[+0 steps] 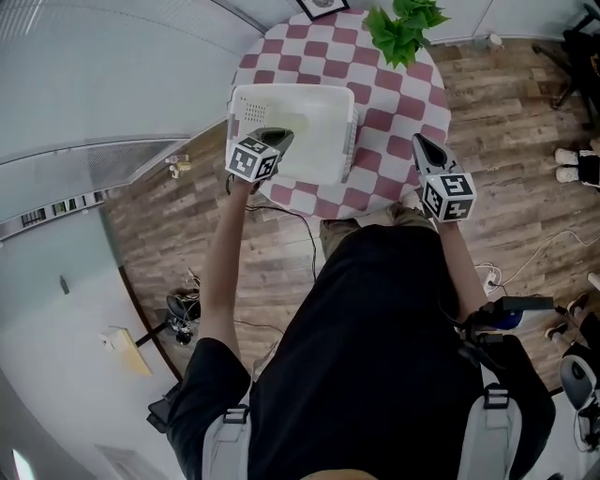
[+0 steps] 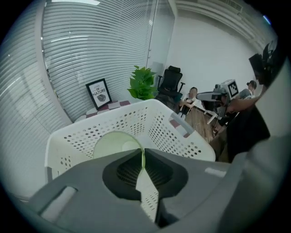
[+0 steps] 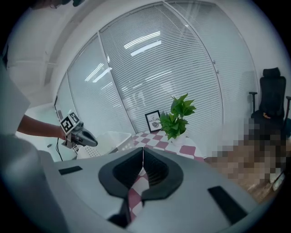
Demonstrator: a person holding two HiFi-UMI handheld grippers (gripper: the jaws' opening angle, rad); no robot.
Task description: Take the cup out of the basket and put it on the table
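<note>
A pale green cup (image 2: 113,143) lies inside the white perforated basket (image 2: 177,132), its open mouth facing the left gripper's camera. My left gripper (image 2: 143,155) is shut on the cup's thin rim. In the head view this gripper (image 1: 281,139) reaches over the basket's (image 1: 246,105) near left part, with the cup (image 1: 298,125) just beyond its tips. Whether the cup rests on the basket floor is hidden. My right gripper (image 1: 419,142) hovers over the table's near right edge, shut with nothing between its fingers (image 3: 142,154).
The round table (image 1: 394,103) has a red and white checked cloth. A green potted plant (image 1: 401,26) and a framed picture (image 1: 322,7) stand at its far side. People sit in office chairs (image 2: 172,82) beyond the table. Cables lie on the wooden floor (image 1: 281,253).
</note>
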